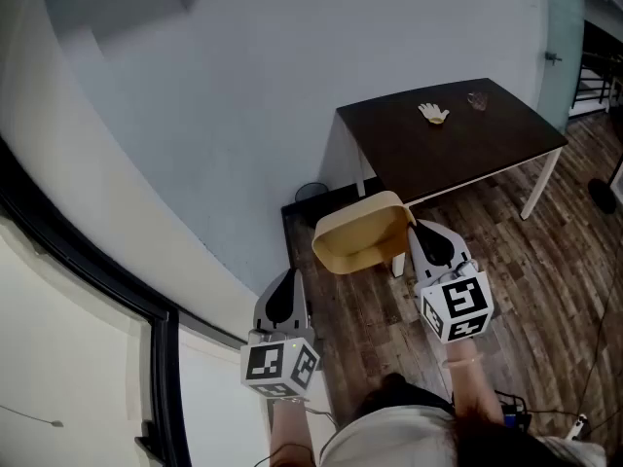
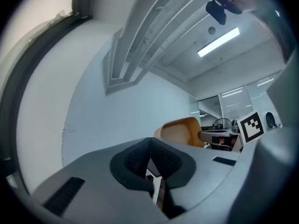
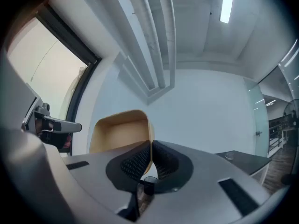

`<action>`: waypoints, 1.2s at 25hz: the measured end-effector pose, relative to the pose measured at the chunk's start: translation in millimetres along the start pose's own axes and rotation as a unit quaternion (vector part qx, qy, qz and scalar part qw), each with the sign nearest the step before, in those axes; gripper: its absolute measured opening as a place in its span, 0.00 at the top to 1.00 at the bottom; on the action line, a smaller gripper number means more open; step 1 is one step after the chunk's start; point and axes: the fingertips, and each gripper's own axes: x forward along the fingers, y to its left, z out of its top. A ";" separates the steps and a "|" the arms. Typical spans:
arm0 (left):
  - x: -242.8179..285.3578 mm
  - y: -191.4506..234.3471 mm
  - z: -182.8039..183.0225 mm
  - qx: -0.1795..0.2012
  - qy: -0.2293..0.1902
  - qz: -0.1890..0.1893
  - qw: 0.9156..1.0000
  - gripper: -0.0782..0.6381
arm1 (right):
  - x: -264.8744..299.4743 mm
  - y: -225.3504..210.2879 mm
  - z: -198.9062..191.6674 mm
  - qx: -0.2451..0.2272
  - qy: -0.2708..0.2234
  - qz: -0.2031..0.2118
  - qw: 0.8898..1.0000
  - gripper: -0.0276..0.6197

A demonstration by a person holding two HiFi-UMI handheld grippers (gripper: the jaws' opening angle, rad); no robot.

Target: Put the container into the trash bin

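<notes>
Wood-plank floor [image 1: 545, 261], grey wall. Right gripper [image 1: 413, 230] clamps tan fibre container [image 1: 360, 236] by 1 wall; left gripper [image 1: 290, 274] closed, empty. Risk: edge grip pivots, drop misses dark round bin [image 1: 311, 193].

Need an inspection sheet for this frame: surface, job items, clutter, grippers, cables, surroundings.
Surface: dark rectangular table with white legs, mostly bare; wood-plank floor.
Job's things: tan rounded-square container, held in the air; dark round trash bin against the wall beside the table, partly hidden.
Clutter: pale glove-like item and small clear glass item, both on the table.
Grippers: right gripper shut on the container's wall; left gripper shut, empty.
Cables: thin cable with a pale end on the floor.
Surroundings: pale wall; dark window frame.
</notes>
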 end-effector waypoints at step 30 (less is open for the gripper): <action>142.5 -42.4 -34.5 0.014 0.024 0.018 0.999 0.86 | 76.9 -117.3 -46.6 0.067 -0.001 0.035 0.997 0.93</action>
